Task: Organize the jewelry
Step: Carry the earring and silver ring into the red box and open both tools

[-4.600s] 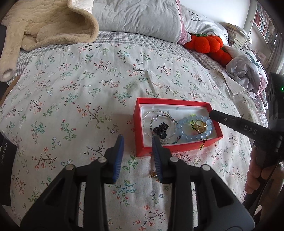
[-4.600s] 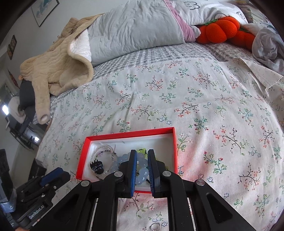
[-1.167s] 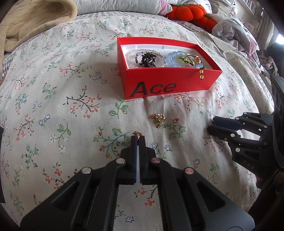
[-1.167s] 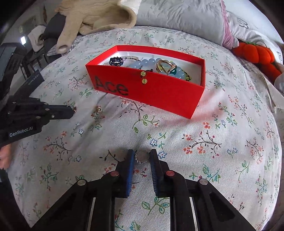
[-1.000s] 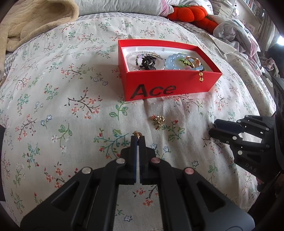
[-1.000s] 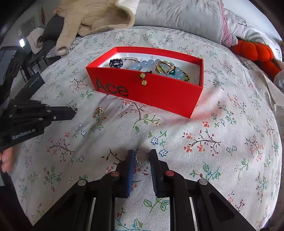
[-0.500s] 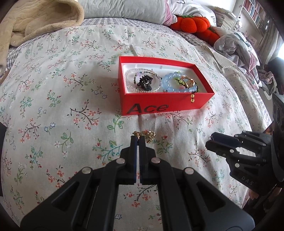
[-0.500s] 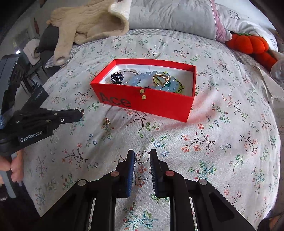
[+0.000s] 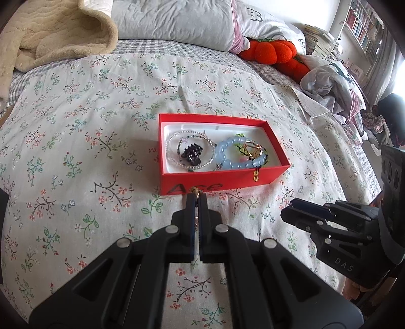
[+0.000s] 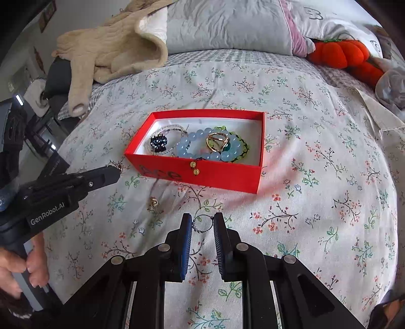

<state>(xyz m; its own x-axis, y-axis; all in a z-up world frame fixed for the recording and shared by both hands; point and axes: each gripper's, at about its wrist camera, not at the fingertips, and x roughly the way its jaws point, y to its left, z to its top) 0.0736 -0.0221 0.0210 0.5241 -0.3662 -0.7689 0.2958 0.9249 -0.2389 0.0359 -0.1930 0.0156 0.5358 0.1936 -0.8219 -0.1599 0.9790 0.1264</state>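
Observation:
A red box (image 9: pixel 227 181) lettered "Ace" lies on the flowered bedspread and holds a blue bead bracelet (image 9: pixel 229 162), a gold ring (image 9: pixel 253 149), a black hair clip (image 9: pixel 191 153) and a clear bead bracelet. My left gripper (image 9: pixel 198 200) is shut on a small gold piece (image 9: pixel 195 189), lifted off the bed in front of the box's near wall. My right gripper (image 10: pixel 201 222) is shut on a thin beaded ring (image 10: pixel 197 229), held off the bedspread on the near side of the box (image 10: pixel 222 174). A loose gold trinket (image 10: pixel 153 202) lies on the bed between the grippers.
A beige blanket (image 9: pixel 50 38) and grey pillows (image 9: pixel 177 20) lie at the head of the bed. An orange plush (image 9: pixel 273 52) and crumpled clothes (image 9: pixel 334 86) sit at the far right. A person's hand (image 10: pixel 15 265) grips the left tool's handle.
Both grippers have risen off the bedspread with their small pieces still pinched. The box now shows more from above, and the gold trinket has stayed on the bed.

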